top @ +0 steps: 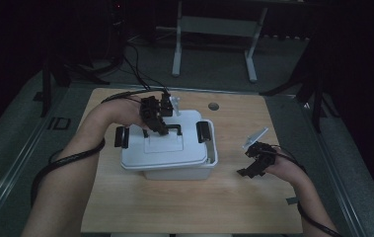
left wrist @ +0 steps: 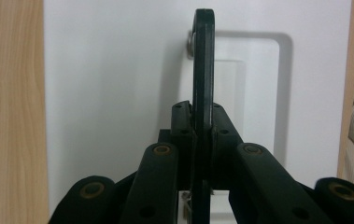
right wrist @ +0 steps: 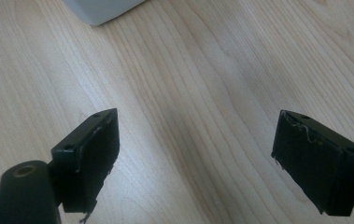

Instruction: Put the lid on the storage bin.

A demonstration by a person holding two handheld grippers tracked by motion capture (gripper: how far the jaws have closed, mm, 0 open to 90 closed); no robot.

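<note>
The left gripper [top: 161,126] is clamped on the black handle [left wrist: 203,70] of a white box lid [top: 167,140], its jaws pressed against both sides of the raised handle. The lid sits on a white storage box [top: 174,170] with black side latches [top: 204,131], near the middle of the wooden surface [top: 224,197]. The right gripper [top: 252,168] is well apart to the box's right, low over bare wood, jaws spread wide and holding nothing.

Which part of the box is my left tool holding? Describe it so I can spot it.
On the wooden table sits a white lidded box. The left tool is shut on the black handle at the lid's middle, unlike the black latches at the two ends.
</note>
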